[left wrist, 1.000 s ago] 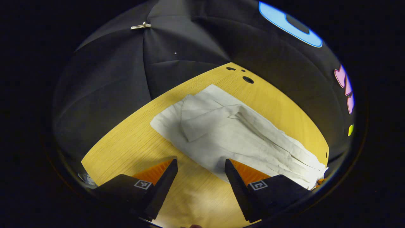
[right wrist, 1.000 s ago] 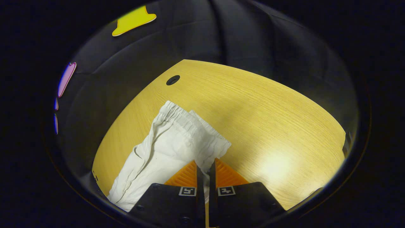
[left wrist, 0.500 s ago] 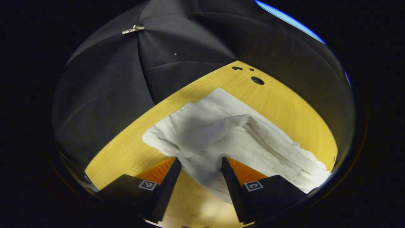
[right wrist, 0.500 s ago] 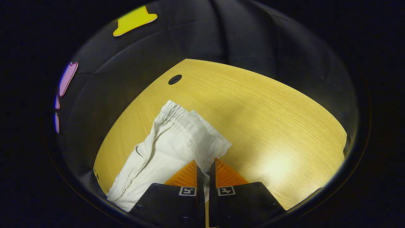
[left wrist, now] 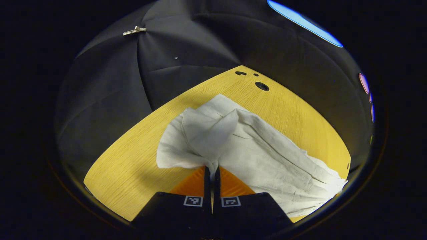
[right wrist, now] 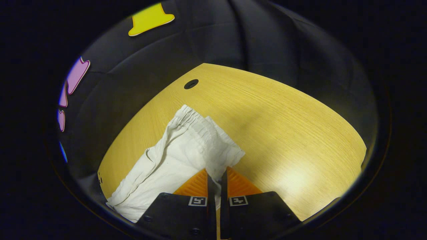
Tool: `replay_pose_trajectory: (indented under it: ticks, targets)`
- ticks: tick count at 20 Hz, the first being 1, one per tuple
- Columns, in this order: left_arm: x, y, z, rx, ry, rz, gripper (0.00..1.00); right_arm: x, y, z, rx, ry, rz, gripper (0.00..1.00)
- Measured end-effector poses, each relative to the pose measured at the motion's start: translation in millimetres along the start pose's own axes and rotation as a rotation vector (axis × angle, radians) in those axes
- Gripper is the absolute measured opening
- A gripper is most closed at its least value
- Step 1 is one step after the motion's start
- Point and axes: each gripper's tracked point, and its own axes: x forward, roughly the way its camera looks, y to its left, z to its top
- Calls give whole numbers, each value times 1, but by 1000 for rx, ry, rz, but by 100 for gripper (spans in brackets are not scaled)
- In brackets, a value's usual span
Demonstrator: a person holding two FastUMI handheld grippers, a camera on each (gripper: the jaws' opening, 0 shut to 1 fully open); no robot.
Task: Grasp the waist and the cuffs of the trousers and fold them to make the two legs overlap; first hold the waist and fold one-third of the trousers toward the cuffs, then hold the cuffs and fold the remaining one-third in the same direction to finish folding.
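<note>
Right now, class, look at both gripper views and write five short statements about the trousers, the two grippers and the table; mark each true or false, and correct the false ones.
1. The left gripper has its jaws closed on the white trousers. True.
2. The right gripper hangs open above the table. False: its jaws are closed on the trousers' gathered waist.
3. The trousers lie on a yellow wooden table. True.
4. The trousers are already folded into a neat small square. False: they lie stretched out long and rumpled, one end bunched at the left gripper.
5. The table has round holes near its far edge. True.
</note>
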Motion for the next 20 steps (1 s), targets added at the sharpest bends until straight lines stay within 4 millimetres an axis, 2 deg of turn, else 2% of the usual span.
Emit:
replay_pose_trajectory:
  ticks: [4, 7, 10, 12, 15, 20]
  targets:
    - [-1, -1, -2, 2, 4, -5, 6, -17, 7, 13, -57, -82, 46, 9]
    - [-1, -1, -2, 13, 10, -11, 6, -28, 19, 23, -72, -149, 88, 9]
    - [-1, -1, -2, 22, 6, -1, 6, -49, 38, 29, -110, -198, 145, 9]
    - [-1, 0, -3, 37, 0, 5, 6, -66, 55, 32, -167, -233, 186, 9]
    - [-1, -1, -3, 44, -2, 1, 6, -88, 93, 32, -290, -279, 255, 9]
    - [-1, 0, -2, 37, -5, -2, 6, -125, 155, 15, -413, -323, 370, 9]
